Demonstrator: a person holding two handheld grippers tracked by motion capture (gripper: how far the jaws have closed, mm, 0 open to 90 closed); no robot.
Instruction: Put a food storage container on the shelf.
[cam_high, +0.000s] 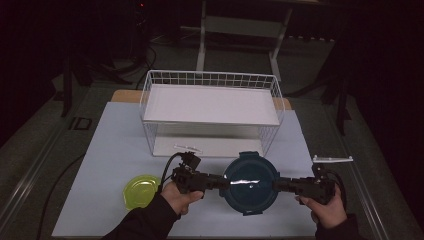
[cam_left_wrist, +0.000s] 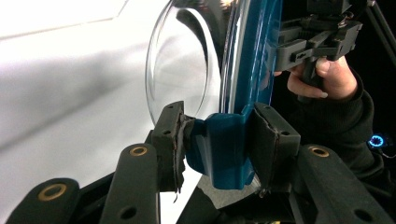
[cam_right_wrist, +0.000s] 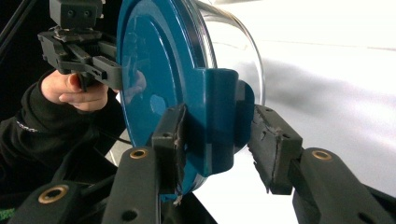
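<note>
On the pale table (cam_high: 100, 145), with open room in front of the wire basket (cam_high: 210, 107), a round glass container with a blue lid (cam_high: 250, 182) sits between the left gripper (cam_high: 220, 183), clamped on one lid tab, and the right gripper (cam_high: 277, 185), jaws around the opposite tab, near a small green lid (cam_high: 140, 191).

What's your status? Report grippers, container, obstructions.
Left gripper clamped on container latch, right gripper around opposite latch. Wire rack ahead, green lid left.
</note>
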